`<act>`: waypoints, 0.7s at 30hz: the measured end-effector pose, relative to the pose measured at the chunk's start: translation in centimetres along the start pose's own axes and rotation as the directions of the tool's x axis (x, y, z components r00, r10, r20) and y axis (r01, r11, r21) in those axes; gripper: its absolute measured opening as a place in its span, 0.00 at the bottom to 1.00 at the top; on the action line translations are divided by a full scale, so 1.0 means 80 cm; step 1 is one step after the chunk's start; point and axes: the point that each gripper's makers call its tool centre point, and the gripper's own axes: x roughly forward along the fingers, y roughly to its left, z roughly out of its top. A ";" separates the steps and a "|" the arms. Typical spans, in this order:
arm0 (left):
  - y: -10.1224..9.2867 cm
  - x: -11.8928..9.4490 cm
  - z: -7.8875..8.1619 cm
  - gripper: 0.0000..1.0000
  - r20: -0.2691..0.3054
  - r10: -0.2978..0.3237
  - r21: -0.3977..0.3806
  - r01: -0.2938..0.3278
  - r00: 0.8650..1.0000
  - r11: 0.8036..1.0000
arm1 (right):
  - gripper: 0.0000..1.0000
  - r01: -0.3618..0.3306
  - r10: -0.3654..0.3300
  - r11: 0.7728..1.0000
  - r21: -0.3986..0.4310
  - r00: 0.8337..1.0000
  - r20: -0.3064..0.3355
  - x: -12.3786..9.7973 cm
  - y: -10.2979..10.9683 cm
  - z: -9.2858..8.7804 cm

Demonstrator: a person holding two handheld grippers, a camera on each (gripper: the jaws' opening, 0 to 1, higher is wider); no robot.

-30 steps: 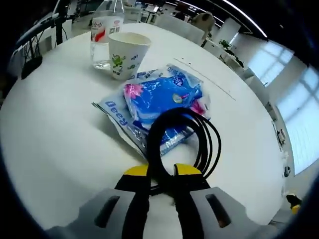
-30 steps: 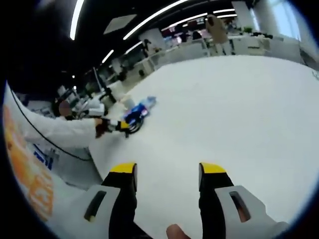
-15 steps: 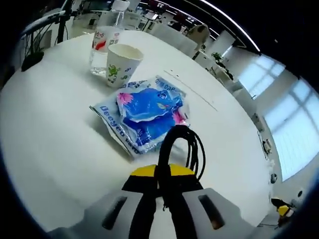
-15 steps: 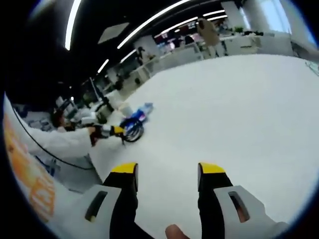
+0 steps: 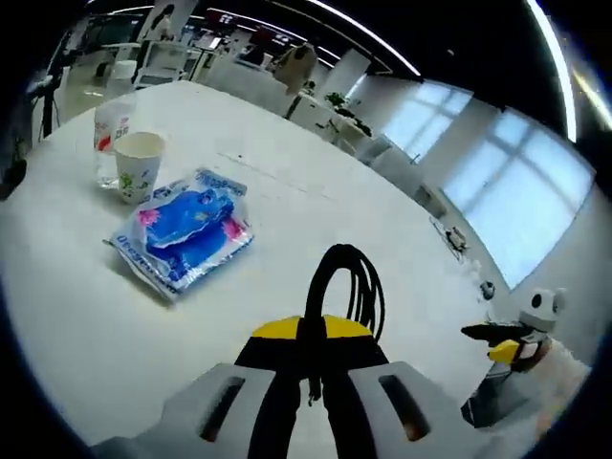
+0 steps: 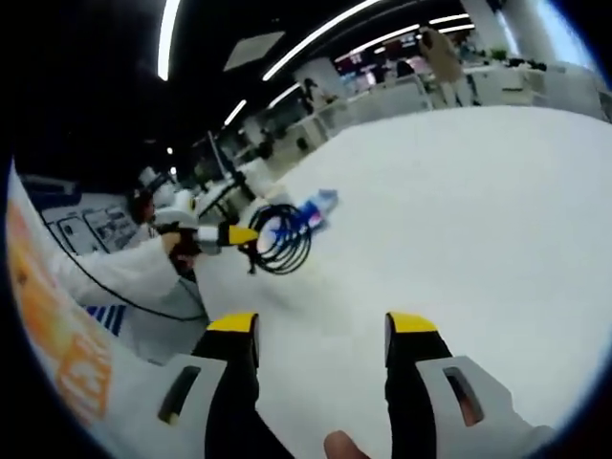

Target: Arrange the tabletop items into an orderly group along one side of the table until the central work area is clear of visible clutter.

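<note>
Glossy blue plastic packets point(image 5: 182, 239), a matt paper cup point(image 5: 138, 165), a clear plastic bottle point(image 5: 109, 134), smooth black rubbery cable point(image 5: 346, 287); the white worktop point(image 5: 287, 206) looks smooth, matt.

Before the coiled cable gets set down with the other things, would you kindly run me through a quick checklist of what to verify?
1. Left claw shut on the black cable: ok, the coil is pinched between the closed jaws.
2. Cable lifted off the table: ok, in the right gripper view the coil hangs from the claw above the surface.
3. Group to join in sight: ok, paper cup, water bottle and blue packets sit together.
4. Free spot beside the packets: ok, bare table around them.
5. Right claw free: ok, open and holding nothing.
6. Loose cable end clear of snags: cannot tell.
</note>
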 end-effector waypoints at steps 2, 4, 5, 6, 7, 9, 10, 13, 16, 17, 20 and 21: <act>-0.015 -0.006 0.001 0.02 0.000 -0.041 0.011 0.041 0.999 0.999 | 0.55 -0.034 0.034 0.999 0.001 0.999 0.002 0.008 0.007 0.005; -0.031 -0.012 0.002 0.02 -0.001 -0.075 0.017 0.075 0.997 0.997 | 0.56 -0.054 0.054 0.999 0.010 0.999 0.005 0.014 0.011 0.009; -0.038 -0.015 0.003 0.02 0.001 -0.091 0.020 0.091 0.996 0.996 | 0.57 -0.063 0.063 0.998 0.015 0.998 0.011 0.016 0.013 0.011; -0.048 -0.017 0.004 0.02 -0.004 -0.118 0.020 0.118 0.993 0.993 | 0.58 -0.076 0.075 0.997 0.031 0.997 0.026 0.020 0.016 0.016; -0.054 -0.019 0.003 0.02 -0.010 -0.128 0.018 0.129 0.992 0.992 | 0.60 -0.088 0.086 0.995 0.054 0.995 0.041 0.022 0.020 0.019; -0.069 -0.021 0.006 0.02 -0.007 -0.154 0.036 0.154 0.988 0.987 | 0.68 -0.123 0.114 0.986 0.115 0.990 0.086 0.028 0.028 0.027; -0.076 -0.022 0.007 0.02 -0.004 -0.174 0.040 0.174 0.985 0.984 | 0.73 -0.147 0.131 0.978 0.145 0.985 0.110 0.031 0.034 0.031; -0.098 -0.025 0.012 0.02 0.013 -0.231 0.013 0.231 0.973 0.973 | 0.80 -0.239 0.198 0.939 0.247 0.964 0.179 0.037 0.054 0.037; -0.113 -0.027 0.014 0.02 0.014 -0.261 0.018 0.261 0.965 0.965 | 0.84 -0.288 0.230 0.914 0.286 0.948 0.219 0.040 0.067 0.039; -0.116 -0.028 0.014 0.02 0.015 -0.267 0.027 0.266 0.964 0.964 | 0.83 -0.289 0.230 0.910 0.296 0.948 0.220 0.043 0.067 0.037; -0.126 -0.032 0.015 0.02 0.012 -0.290 0.040 0.289 0.957 0.956 | 0.79 -0.302 0.239 0.898 0.319 0.945 0.222 0.048 0.071 0.034; -0.128 -0.033 0.016 0.02 0.013 -0.298 0.036 0.297 0.955 0.954 | 0.77 -0.307 0.243 0.895 0.322 0.944 0.224 0.049 0.072 0.034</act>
